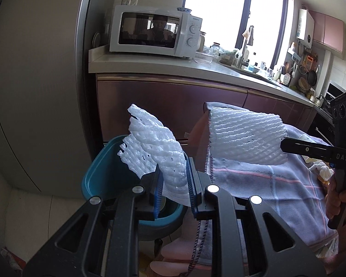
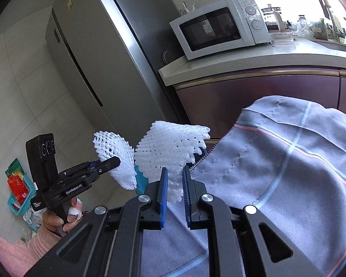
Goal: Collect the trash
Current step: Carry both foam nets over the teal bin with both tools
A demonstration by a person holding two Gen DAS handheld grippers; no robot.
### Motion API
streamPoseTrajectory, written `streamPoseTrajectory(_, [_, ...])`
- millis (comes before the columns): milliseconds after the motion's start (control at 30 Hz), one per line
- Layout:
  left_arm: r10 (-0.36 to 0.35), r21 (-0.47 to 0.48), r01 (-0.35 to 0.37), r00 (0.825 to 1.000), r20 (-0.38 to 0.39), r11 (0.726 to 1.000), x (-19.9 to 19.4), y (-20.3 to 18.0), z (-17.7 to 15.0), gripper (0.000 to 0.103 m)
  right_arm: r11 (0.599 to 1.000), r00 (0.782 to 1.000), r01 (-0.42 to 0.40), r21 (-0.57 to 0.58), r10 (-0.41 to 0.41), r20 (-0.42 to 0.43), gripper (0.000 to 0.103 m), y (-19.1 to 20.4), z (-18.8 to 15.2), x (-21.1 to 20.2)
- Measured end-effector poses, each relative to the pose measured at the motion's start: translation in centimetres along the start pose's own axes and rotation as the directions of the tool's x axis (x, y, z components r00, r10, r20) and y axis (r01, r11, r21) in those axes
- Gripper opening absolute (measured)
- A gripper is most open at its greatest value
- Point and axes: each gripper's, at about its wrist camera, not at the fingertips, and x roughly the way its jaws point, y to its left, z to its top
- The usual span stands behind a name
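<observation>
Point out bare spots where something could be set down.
Bare: the counter strip in front of the microwave, and the cloth near the right gripper. Crowded: the counter by the sink.

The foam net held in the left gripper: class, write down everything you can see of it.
The foam net is a white, soft-looking mesh sleeve of foam strands with diamond-shaped holes and a ragged, frayed top edge. It is flattened and slightly twisted, standing upward and leaning left out of the left gripper, whose blue-padded fingers are shut on its lower end. It hangs in the air above the teal bin, touching nothing else visible.
</observation>
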Motion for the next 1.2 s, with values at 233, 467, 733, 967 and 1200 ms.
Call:
streamPoseTrajectory(233, [0.032, -0.009, -0.033, 0.999, -0.029, 0.999, 1.9, 1.1, -0.2, 0.020, 1.000, 0.999, -0.008, -0.024, 0.006, -0.047, 0.011, 1.1, 1.3, 3.7])
streamPoseTrajectory(467, [0.056, -0.036, -0.057, 0.997, -0.045, 0.998, 3.1, 1.9, -0.5, 0.020, 0.999, 0.996, -0.012, -0.030, 0.010, -0.083, 0.011, 1.6, 2.3, 6.7])
streamPoseTrajectory(733, [0.066, -0.038, -0.068, 0.996, -0.055, 0.997, 4.2, 2.1, -0.6, 0.020, 1.000, 0.993, -0.004, -0.025, 0.001, -0.118, 0.011, 1.4, 2.8, 8.9])
streamPoseTrajectory(967, [0.074, -0.043, -0.077, 0.995, -0.066, 0.996, 4.9, 2.3, -0.8, 0.020, 1.000, 0.989, 0.014, -0.024, -0.017, -0.147, 0.011, 1.4, 3.0, 10.8])
streamPoseTrajectory(1200, [0.078, -0.046, -0.082, 0.993, -0.085, 0.996, 6.2, 2.5, -0.8, 0.021, 0.999, 0.984, 0.023, -0.027, -0.027, -0.177, 0.011, 1.7, 3.0, 12.4])
